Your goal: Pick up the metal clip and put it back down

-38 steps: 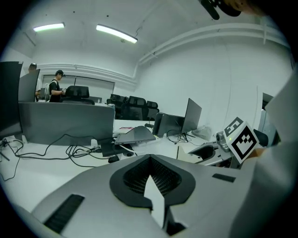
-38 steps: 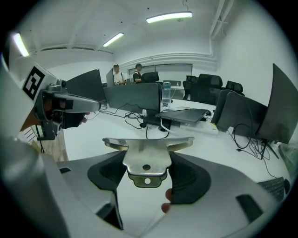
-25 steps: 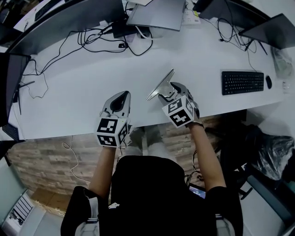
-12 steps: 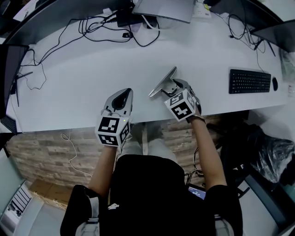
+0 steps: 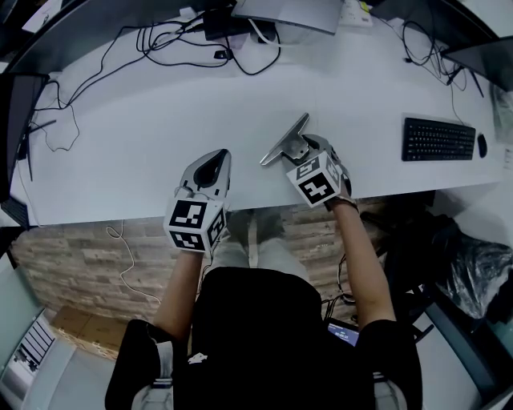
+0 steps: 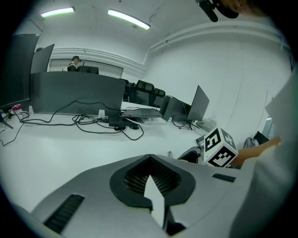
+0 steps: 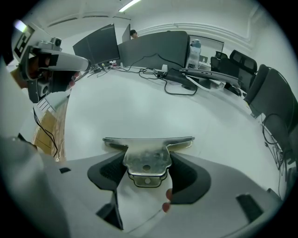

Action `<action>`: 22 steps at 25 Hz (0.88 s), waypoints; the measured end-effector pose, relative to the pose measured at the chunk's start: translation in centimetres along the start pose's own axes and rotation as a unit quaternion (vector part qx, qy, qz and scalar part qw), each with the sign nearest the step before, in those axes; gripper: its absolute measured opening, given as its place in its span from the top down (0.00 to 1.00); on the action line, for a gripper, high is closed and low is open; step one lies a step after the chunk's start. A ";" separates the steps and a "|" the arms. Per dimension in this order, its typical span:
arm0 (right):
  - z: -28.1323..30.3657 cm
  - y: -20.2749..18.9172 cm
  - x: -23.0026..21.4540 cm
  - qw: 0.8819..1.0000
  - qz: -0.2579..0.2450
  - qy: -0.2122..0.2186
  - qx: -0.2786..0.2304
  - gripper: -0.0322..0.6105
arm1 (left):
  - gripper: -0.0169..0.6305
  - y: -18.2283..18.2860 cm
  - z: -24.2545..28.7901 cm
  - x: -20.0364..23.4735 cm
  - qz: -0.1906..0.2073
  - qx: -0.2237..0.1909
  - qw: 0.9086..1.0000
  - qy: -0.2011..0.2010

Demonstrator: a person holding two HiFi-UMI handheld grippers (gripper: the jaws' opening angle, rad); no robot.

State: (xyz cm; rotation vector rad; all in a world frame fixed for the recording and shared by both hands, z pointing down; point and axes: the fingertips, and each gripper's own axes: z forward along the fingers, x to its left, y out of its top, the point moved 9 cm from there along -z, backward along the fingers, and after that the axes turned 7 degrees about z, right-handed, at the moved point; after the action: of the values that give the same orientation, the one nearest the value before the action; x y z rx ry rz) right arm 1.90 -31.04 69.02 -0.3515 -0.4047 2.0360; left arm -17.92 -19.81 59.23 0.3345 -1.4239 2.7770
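The metal clip (image 5: 285,141) is a shiny bulldog clip with a long flat bar, held near the front of the white table (image 5: 144,128). My right gripper (image 5: 300,150) is shut on its handle. In the right gripper view the clip (image 7: 148,155) sits between the dark pads, its bar pointing away over the table. I cannot tell whether the bar touches the table. My left gripper (image 5: 213,162) rests to the left of the clip, apart from it, shut with nothing in it. The left gripper view shows its jaws (image 6: 151,186) closed and the right gripper's marker cube (image 6: 219,148) beside them.
A black keyboard (image 5: 438,138) and mouse (image 5: 480,145) lie at the right. Tangled black cables (image 5: 184,44) and a laptop (image 5: 292,12) sit along the back. Dark monitors (image 5: 16,136) stand at the left. The table's front edge runs just under both grippers.
The head view has shifted a little. My right gripper still holds the clip in about the same spot, and the left gripper has stayed put.
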 end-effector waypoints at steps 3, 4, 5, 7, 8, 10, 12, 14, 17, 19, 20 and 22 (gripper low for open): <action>0.1 -0.1 0.0 1.000 -0.004 0.000 0.001 0.51 | 0.96 -0.2 0.1 -0.2 -0.003 0.001 1.000 0.000; 0.1 0.0 0.0 1.000 -0.005 0.000 0.002 0.51 | 0.96 -0.2 0.1 -0.2 -0.004 0.001 1.000 0.000; 0.1 0.0 0.0 1.000 -0.006 0.000 0.002 0.51 | 0.96 -0.3 0.1 -0.2 -0.004 0.001 1.000 0.000; 0.2 0.0 0.0 1.000 -0.009 0.001 0.003 0.51 | 0.96 -0.3 0.2 -0.3 -0.005 0.001 1.000 0.002; 0.2 -0.1 0.0 1.000 -0.010 0.001 0.003 0.51 | 0.96 -0.4 0.2 -0.3 -0.005 0.001 1.000 0.002; 0.3 -0.2 -0.1 1.000 -0.015 0.000 0.003 0.51 | 0.96 -0.4 0.2 -0.4 -0.006 0.000 1.000 0.003; 0.4 -0.3 -0.1 1.000 -0.019 -0.001 0.002 0.51 | 0.96 -0.5 0.1 -0.4 -0.007 0.000 1.000 0.005; 0.4 -0.3 0.0 1.000 -0.019 -0.002 -0.001 0.51 | 0.96 -0.5 0.0 -0.4 -0.009 0.001 1.000 0.006; 0.4 -0.3 0.0 1.000 -0.020 -0.002 -0.005 0.51 | 0.96 -0.6 0.0 -0.4 -0.012 0.001 1.000 0.010; 0.3 -0.3 0.0 1.000 -0.022 0.000 -0.009 0.51 | 0.96 -0.5 0.0 -0.6 -0.013 0.000 1.000 0.012; 0.3 -0.3 -0.1 1.000 -0.022 0.001 -0.011 0.51 | 0.96 -0.4 0.0 -0.6 -0.013 -0.001 1.000 0.012; 0.2 -0.3 -0.1 1.000 -0.023 0.004 -0.013 0.51 | 0.96 -0.4 0.0 -0.8 -0.012 -0.002 1.000 0.011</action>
State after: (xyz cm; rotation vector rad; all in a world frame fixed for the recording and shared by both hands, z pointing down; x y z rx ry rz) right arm 2.14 -31.04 69.31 -0.3628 -0.4298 1.9862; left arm -17.09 -19.55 59.38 0.3192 -1.4102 2.7499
